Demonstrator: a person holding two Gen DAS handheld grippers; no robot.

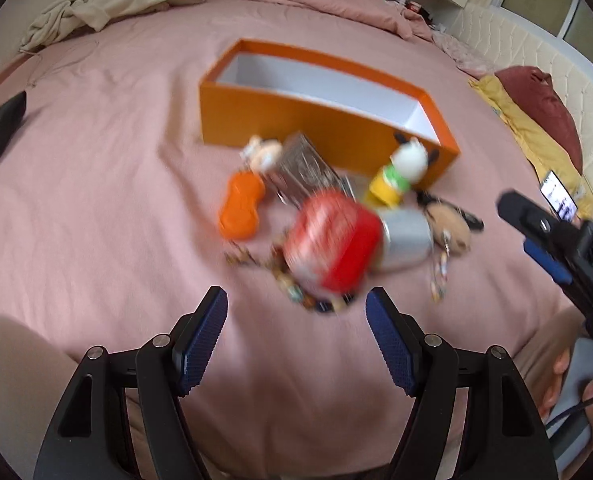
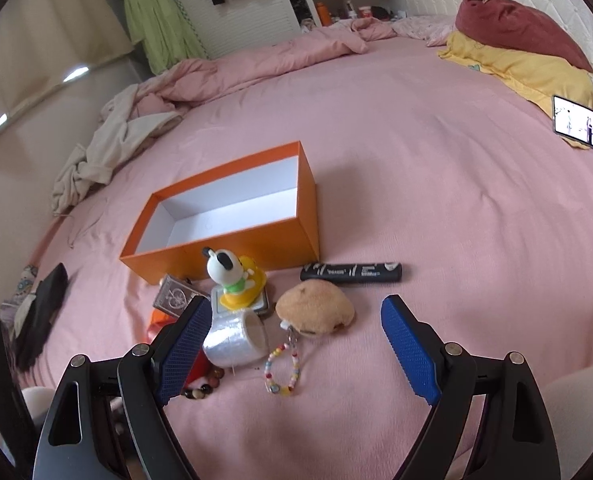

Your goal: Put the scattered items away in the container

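Note:
An open orange box (image 1: 296, 120) (image 2: 256, 250) with a white inside stands empty on the pink bed. In front of it lies a heap: a red tin (image 1: 332, 240), an orange piece (image 1: 240, 208), a silver card box (image 2: 174, 296), a dog figure on a yellow base (image 2: 232, 276), a roll of clear tape (image 2: 236, 336), a tan plush bun (image 2: 314, 308) with a bead chain (image 2: 282, 368), and a black tube (image 2: 352, 272). My left gripper (image 1: 296, 320) hangs open and empty just short of the red tin. My right gripper (image 2: 296, 340) (image 1: 524, 232) is open over the plush and bead chain, touching nothing.
A lit phone (image 2: 580, 124) leans on a yellow pillow (image 2: 516, 64) under a dark red cushion at the right. Crumpled beige cloth (image 2: 108, 152) and a bunched pink duvet lie behind the box. A black object (image 2: 44, 312) sits at the bed's left edge.

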